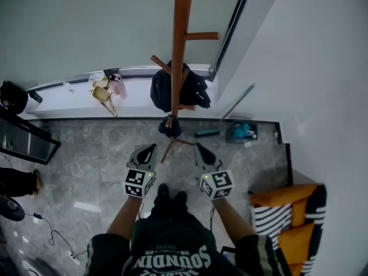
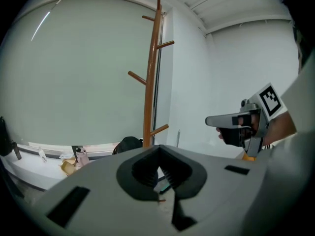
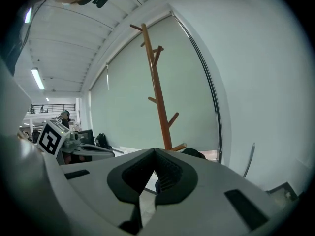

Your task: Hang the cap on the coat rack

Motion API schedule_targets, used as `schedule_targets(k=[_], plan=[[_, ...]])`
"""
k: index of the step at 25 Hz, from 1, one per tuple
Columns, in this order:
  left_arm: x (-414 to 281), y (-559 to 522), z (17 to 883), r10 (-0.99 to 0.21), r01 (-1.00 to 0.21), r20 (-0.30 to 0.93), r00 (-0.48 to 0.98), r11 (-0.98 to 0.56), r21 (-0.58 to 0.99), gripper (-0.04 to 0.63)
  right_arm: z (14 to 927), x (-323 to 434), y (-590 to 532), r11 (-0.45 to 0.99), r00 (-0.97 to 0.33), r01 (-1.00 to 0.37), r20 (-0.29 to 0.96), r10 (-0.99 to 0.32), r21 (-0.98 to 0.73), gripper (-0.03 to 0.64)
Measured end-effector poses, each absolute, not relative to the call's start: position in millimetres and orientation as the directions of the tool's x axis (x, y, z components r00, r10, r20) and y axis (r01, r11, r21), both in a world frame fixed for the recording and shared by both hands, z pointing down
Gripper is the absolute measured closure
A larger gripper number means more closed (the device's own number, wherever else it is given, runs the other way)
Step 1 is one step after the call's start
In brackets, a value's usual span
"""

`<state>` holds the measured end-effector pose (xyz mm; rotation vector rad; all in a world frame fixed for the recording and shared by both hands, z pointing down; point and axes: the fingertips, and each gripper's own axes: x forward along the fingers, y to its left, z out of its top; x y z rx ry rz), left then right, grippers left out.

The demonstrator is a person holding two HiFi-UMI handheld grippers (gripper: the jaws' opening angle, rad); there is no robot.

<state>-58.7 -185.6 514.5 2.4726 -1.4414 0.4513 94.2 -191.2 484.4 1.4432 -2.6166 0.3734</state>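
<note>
Two sets of jaws clenched, empty: left gripper point(image 1: 150, 149) beside right gripper point(image 1: 199, 149); coat rack point(image 1: 179, 50) ahead; dark bundle point(image 1: 163, 91) hanging low on it.

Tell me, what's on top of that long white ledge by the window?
A small yellow-and-pink heap of things lies on the long white ledge. The black bundle at the brown wooden coat rack hides the ledge behind it.

We see our left gripper point(image 2: 158, 164) with jaws together and empty, facing the wooden coat rack point(image 2: 149, 92).
</note>
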Motion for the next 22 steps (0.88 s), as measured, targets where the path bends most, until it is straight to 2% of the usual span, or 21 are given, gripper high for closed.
schedule_targets(k=[13, 22], plan=[[-45.1, -169.4, 481.2, -0.811, -0.861, 0.315, 0.493, -0.506, 0.046, 0.595, 456.4, 97.7, -181.5, 0.532, -0.540, -0.842, 0.166, -0.825, -0.092, 0.620], [-51.0, -175.6, 479.5, -0.813, -0.863, 0.317, 0.489, -0.504, 0.039, 0.595, 449.4, 96.8, -186.6, 0.524, -0.530, -0.848, 0.152, -0.834, -0.081, 0.619]])
